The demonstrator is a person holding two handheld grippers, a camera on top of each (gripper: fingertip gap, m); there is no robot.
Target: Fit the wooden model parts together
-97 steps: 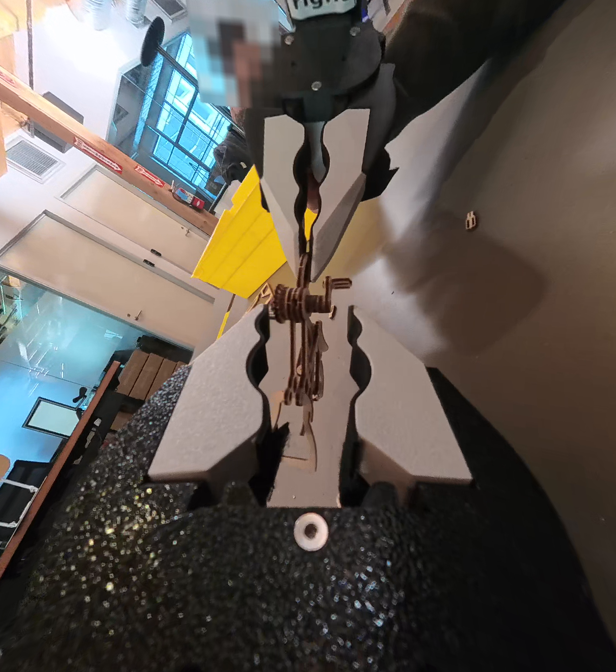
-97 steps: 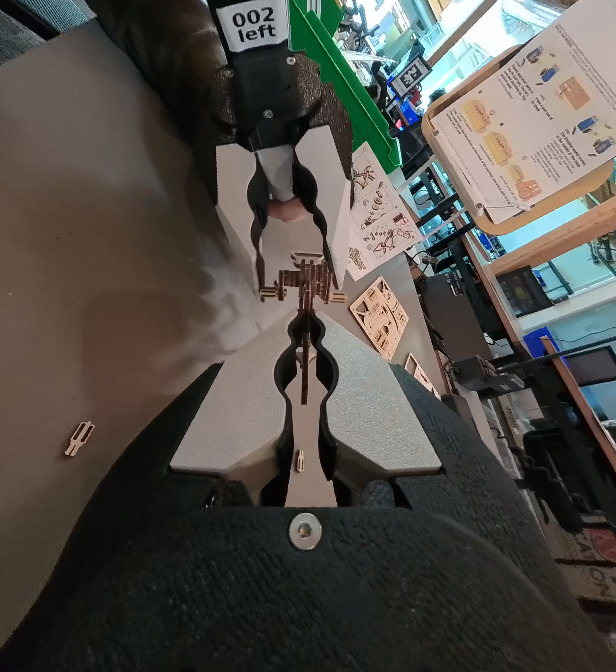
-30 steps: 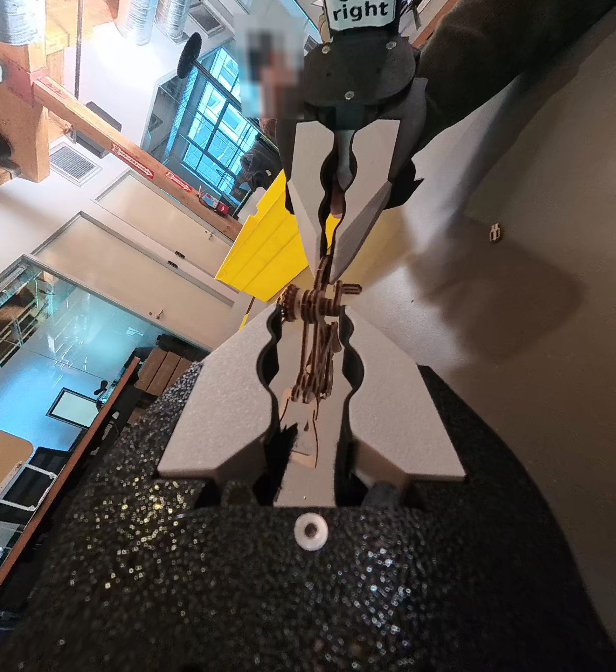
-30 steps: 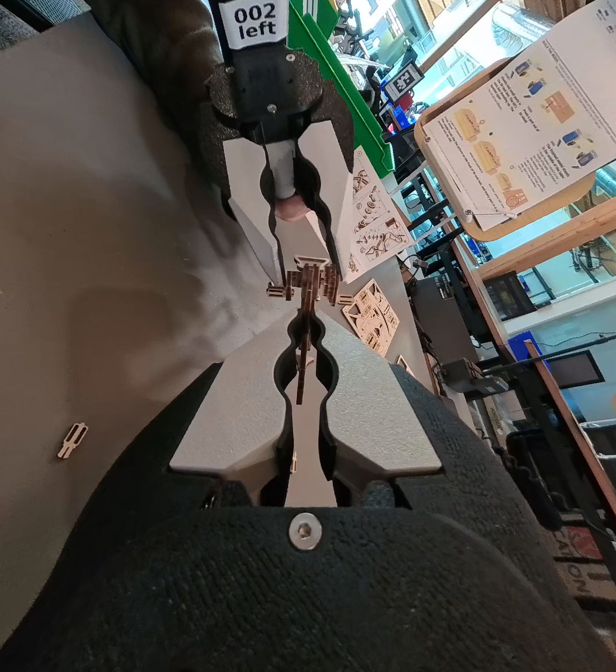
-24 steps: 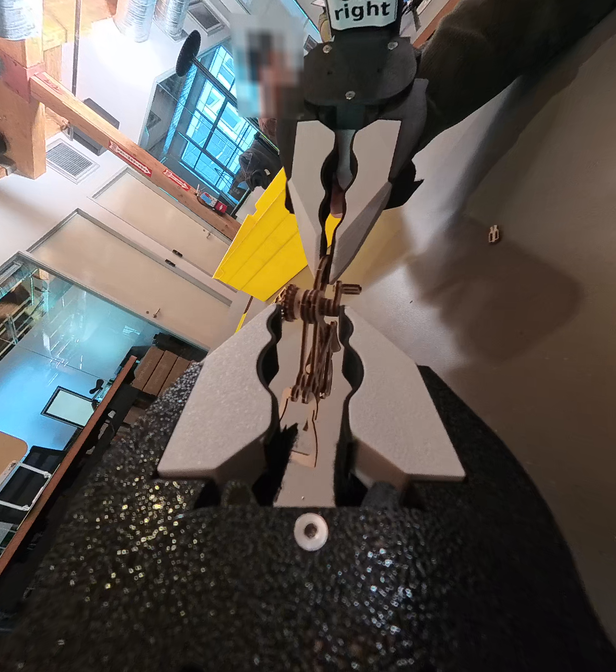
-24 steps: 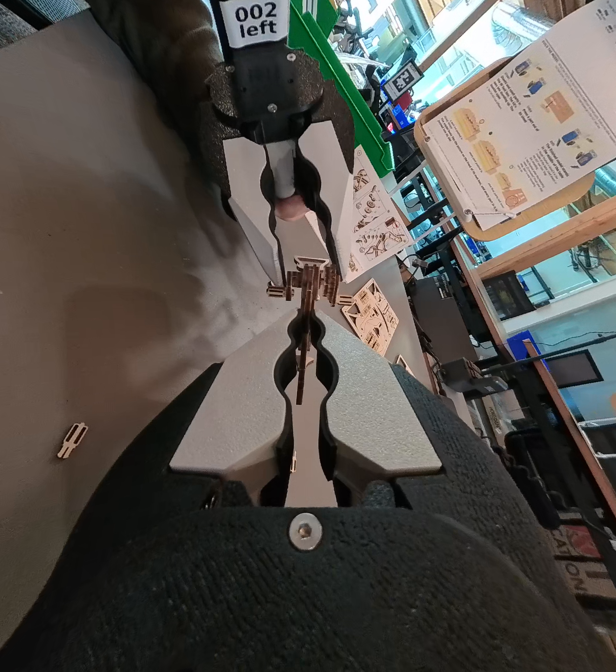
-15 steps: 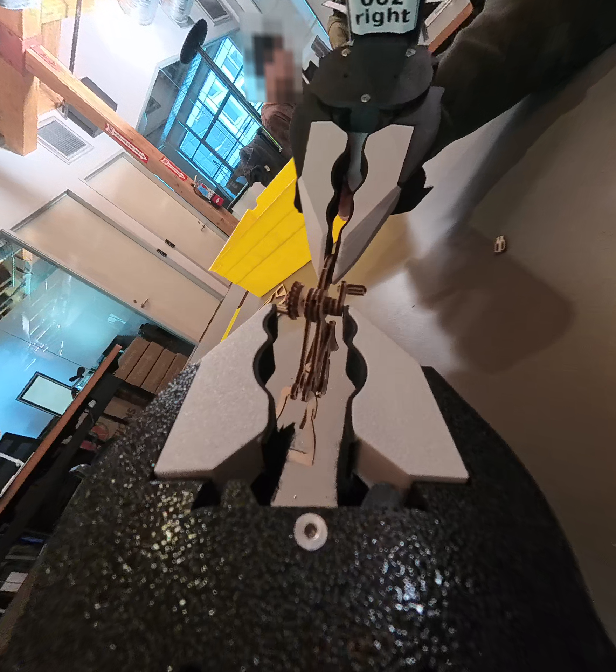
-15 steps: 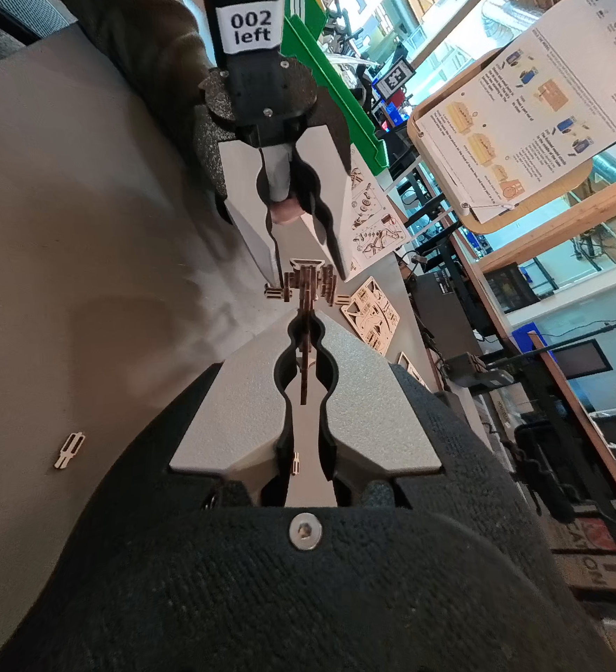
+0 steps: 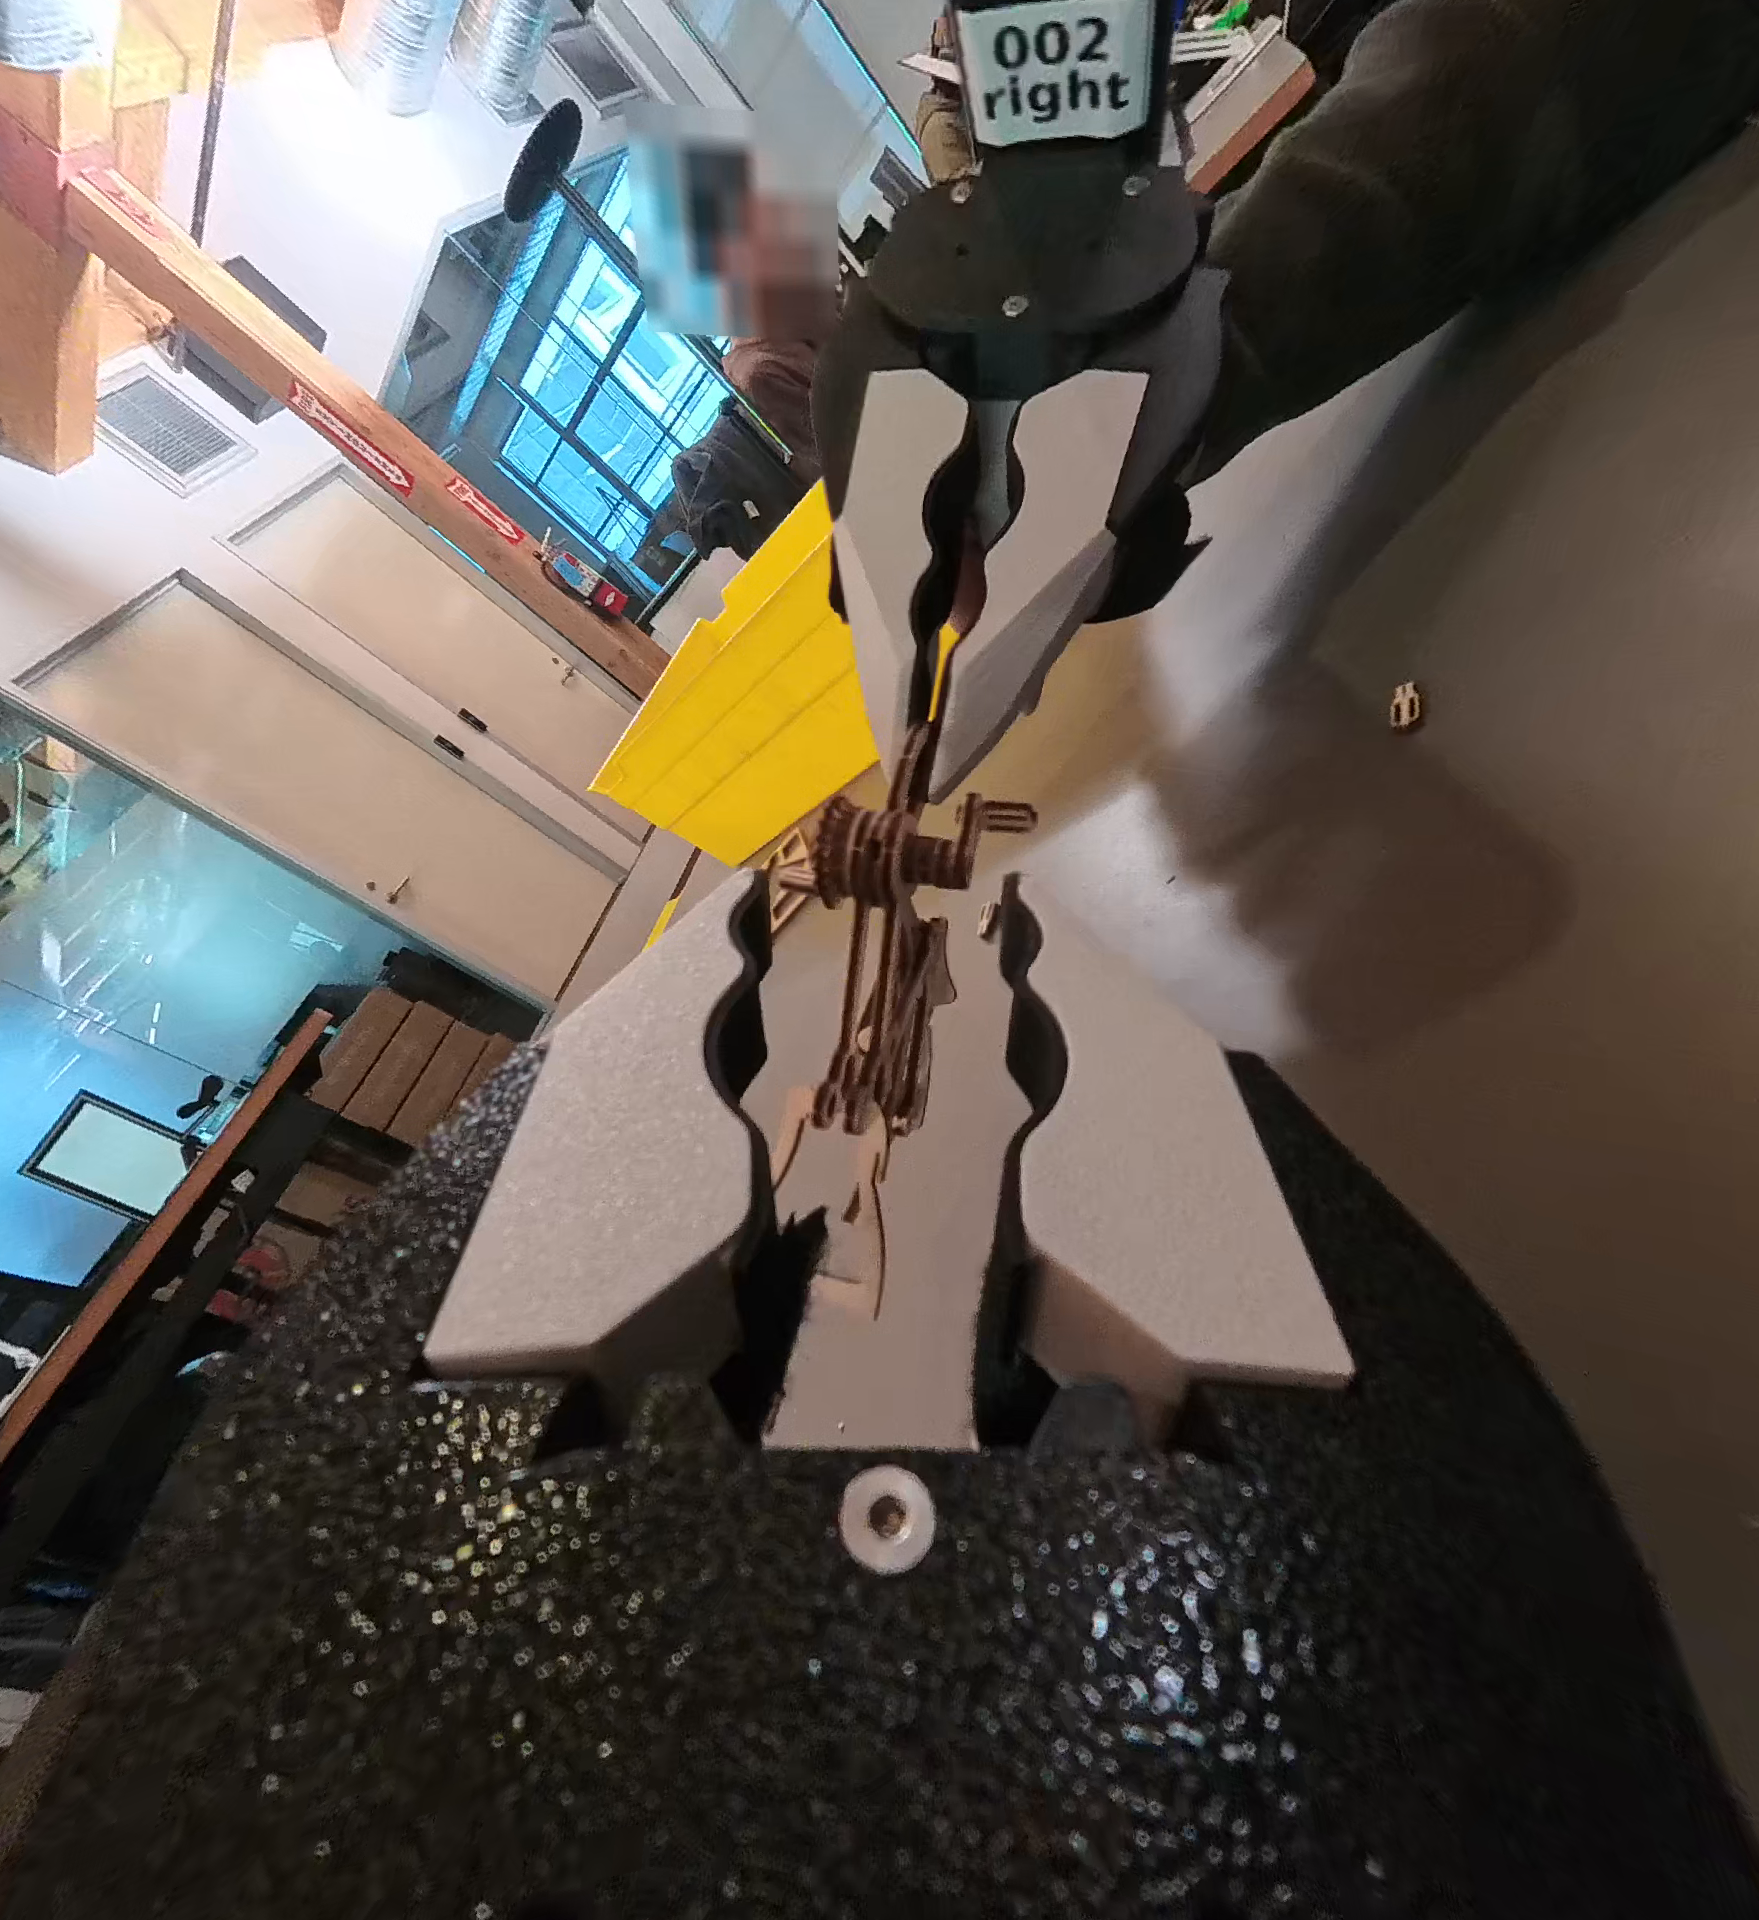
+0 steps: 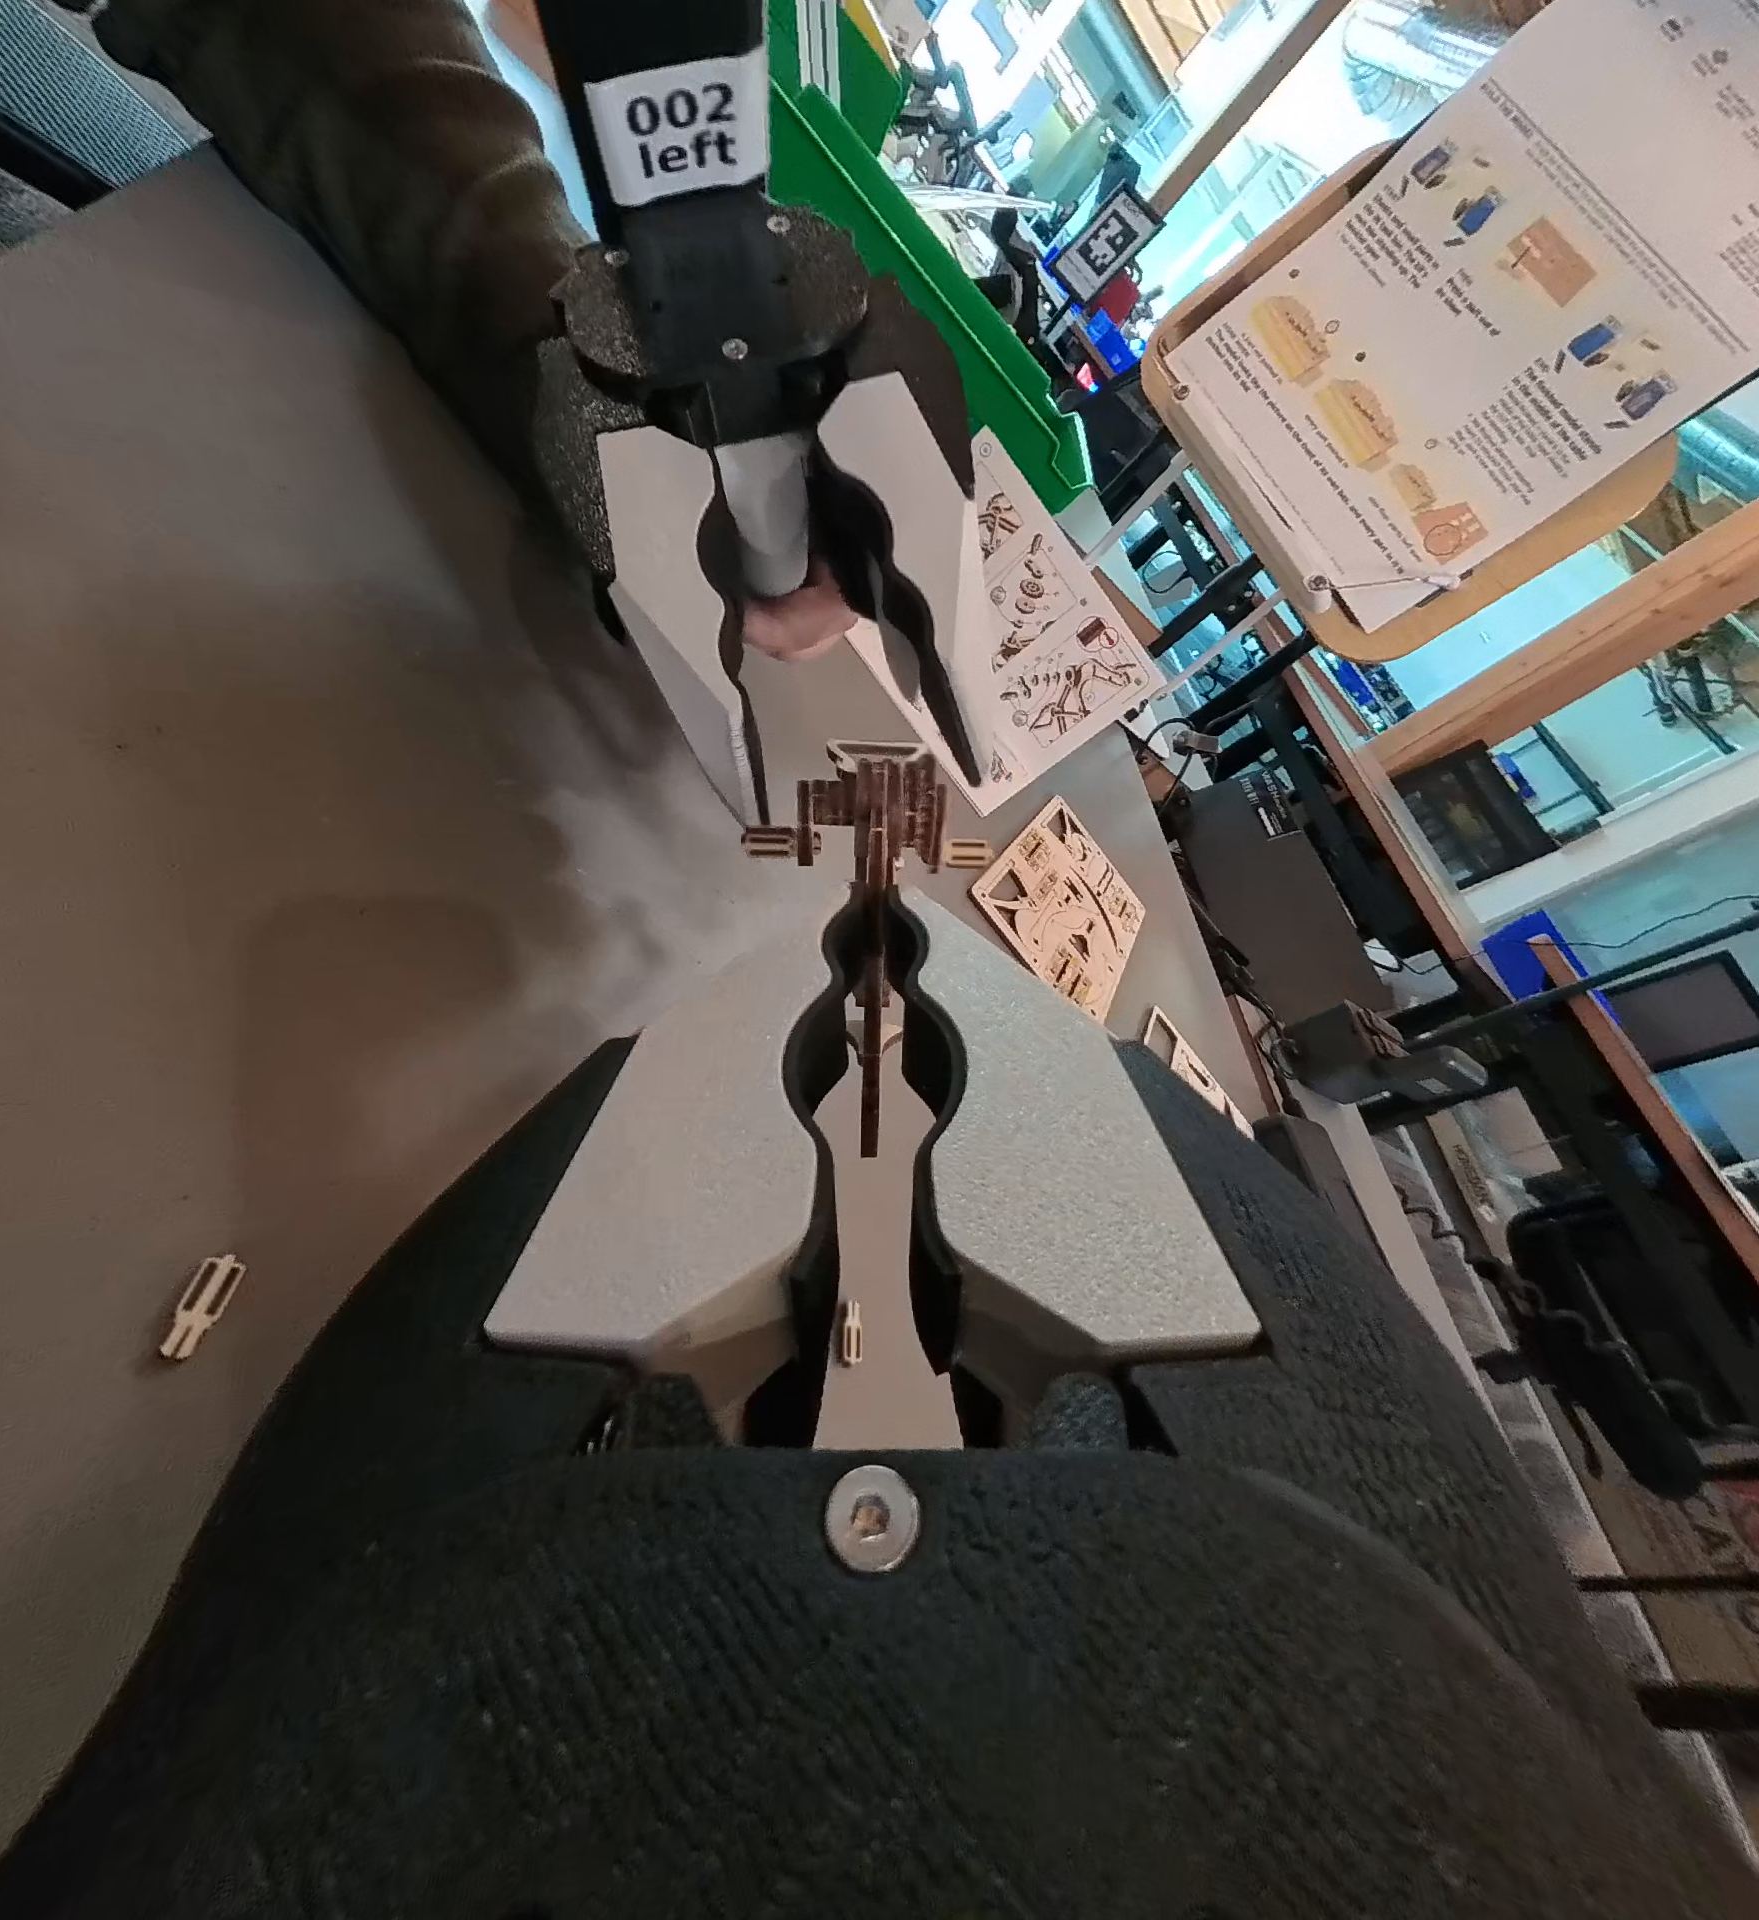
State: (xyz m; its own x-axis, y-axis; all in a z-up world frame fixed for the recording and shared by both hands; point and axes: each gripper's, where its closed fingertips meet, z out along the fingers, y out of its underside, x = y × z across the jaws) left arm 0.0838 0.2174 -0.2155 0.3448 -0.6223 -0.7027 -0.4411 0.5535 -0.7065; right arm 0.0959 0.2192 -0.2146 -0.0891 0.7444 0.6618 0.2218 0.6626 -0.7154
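Your right gripper (image 10: 873,914) has its two grey fingers (image 10: 1051,1122) squeezed together on a thin flat piece of the wooden model (image 10: 870,821). The model sticks out past the fingertips, up in the air above the grey table (image 10: 179,727). You can see its dark brown stack of little plates, with a pale peg poking out on the left side and on the right side.

Your left gripper (image 9: 880,914) has its fingers (image 9: 636,1143) apart. The long part of the wooden model (image 9: 890,977) hangs in the gap between them, and neither finger looks to be touching it. In the right wrist view, the left gripper (image 10: 854,795) faces yours from the far side, with one tip just beside the left peg.

A small loose wooden piece (image 10: 200,1304) lies on the table to the near left. Flat sheets of wooden parts (image 10: 1062,914) lie on the right, near a paper with drawings (image 10: 1051,644). A green bin (image 10: 916,281) sits far behind. In the left wrist view, a yellow bin (image 9: 750,717) stands far off.
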